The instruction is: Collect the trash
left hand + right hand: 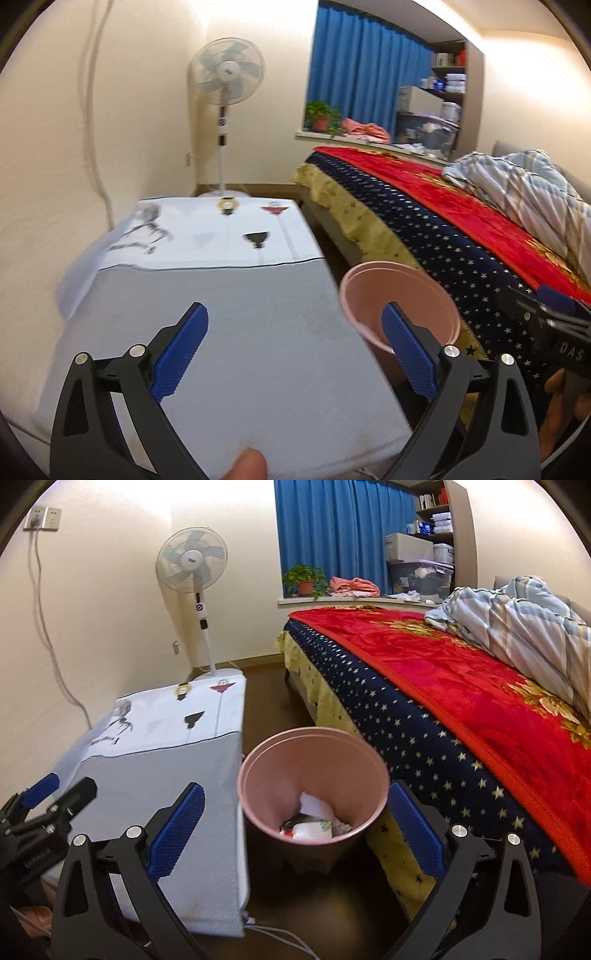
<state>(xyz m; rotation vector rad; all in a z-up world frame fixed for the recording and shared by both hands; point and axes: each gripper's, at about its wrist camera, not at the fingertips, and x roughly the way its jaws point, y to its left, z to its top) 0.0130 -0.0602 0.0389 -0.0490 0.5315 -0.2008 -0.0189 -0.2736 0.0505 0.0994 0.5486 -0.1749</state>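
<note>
the left tool [295,338] is spread wide with nothing between its blue pads, hanging over the grey cloth-covered worktop [229,332]. in the left wrist view the pink bin [400,301] shows at about 3 o'clock from the tool's centre, its rim partly hidden behind the right-hand pad, standing in the gap between the worktop and the bed [461,221]. the right tool [554,317] pokes in at the far 3 o'clock edge.

the right tool [297,818] is also wide open and empty, held above the bin [258,775], which sits on the dark floor [325,915] between the two pads. down in the bin lie crumpled white paper [314,805] and a white packet with red and green print [306,830]. the worktop [155,782] stands just beside the bin at 9 o'clock, the bed [443,686] with its red blanket at 3 o'clock. the left tool [48,797] shows at the 9 o'clock edge, over the worktop.

at 12 o'clock, well back, a standing fan [192,561] stands by the wall, with blue curtains [332,528] to its right.
</note>
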